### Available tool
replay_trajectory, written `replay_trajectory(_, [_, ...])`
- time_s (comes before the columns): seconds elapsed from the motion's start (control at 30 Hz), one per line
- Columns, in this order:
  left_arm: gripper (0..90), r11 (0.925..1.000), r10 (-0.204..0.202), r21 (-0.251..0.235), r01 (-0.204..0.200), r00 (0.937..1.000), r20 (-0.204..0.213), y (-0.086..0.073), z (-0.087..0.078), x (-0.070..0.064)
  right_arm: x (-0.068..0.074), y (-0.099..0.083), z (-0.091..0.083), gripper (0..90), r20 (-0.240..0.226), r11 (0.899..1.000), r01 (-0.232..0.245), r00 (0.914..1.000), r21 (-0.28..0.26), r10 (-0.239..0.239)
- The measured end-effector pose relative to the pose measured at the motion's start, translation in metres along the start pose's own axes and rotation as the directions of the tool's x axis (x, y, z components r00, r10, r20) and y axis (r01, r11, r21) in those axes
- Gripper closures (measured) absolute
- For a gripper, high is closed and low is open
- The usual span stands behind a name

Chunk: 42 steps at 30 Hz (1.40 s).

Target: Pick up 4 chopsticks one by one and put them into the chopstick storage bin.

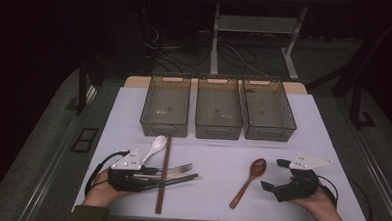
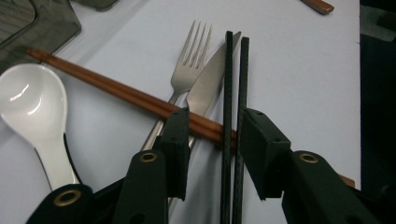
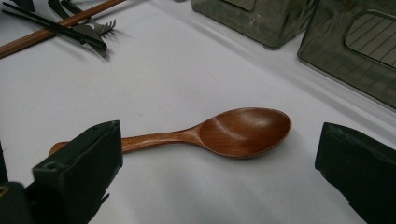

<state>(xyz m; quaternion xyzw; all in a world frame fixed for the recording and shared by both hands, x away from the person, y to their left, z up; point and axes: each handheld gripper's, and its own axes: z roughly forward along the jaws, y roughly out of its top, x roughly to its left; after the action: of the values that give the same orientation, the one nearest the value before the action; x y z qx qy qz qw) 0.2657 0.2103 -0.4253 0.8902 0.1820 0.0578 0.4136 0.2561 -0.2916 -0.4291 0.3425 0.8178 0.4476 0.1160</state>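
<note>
Since your left gripper (image 2: 212,140) straddles black chopstick pair (image 2: 235,88), jaws narrow, unclosed; right gripper (image 3: 215,172) wide, brown wooden spoon (image 3: 219,133) between jaws.

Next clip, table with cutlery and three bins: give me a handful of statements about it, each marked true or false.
1. The wooden spoon lies on the table between the right tongs' open jaws. True.
2. The three bins hold cutlery. False: they look empty.
3. The brown chopsticks lie across the fork and knife. True.
4. The left tongs are clamped on the white spoon. False: they are open around the black chopsticks; the spoon lies beside them.
</note>
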Motion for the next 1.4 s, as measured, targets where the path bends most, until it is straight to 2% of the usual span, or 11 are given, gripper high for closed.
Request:
replay_trajectory(0.4, [72.0, 0.9993, 0.022, 0.032, -0.022, 0.9997, 0.012, -0.002, 0.003, 0.0, 0.0, 0.0, 0.0, 1.0, -0.002, 1.0, 0.0, 1.0, -0.001, 0.0])
replay_trajectory(0.63, [74.1, 0.9992, 0.028, 0.027, -0.029, 0.9994, 0.019, -0.001, 0.003, -0.002, 0.0, 0.0, 0.0, 1.0, -0.001, 1.0, 0.0, 1.0, 0.0, 0.0])
replay_trajectory(0.83, [75.5, 0.9978, 0.037, 0.054, -0.038, 0.9992, 0.018, -0.001, 0.007, -0.002, 0.0, 0.0, 0.0, 1.0, -0.001, 1.0, 0.0, 1.0, 0.0, 0.0])
replay_trajectory(1.4, [77.7, 0.9951, 0.038, 0.091, -0.038, 0.9993, 0.007, -0.003, 0.011, 0.0, 0.0, 0.0, 0.0, 1.0, -0.003, 1.0, 0.001, 1.0, -0.001, -0.001])
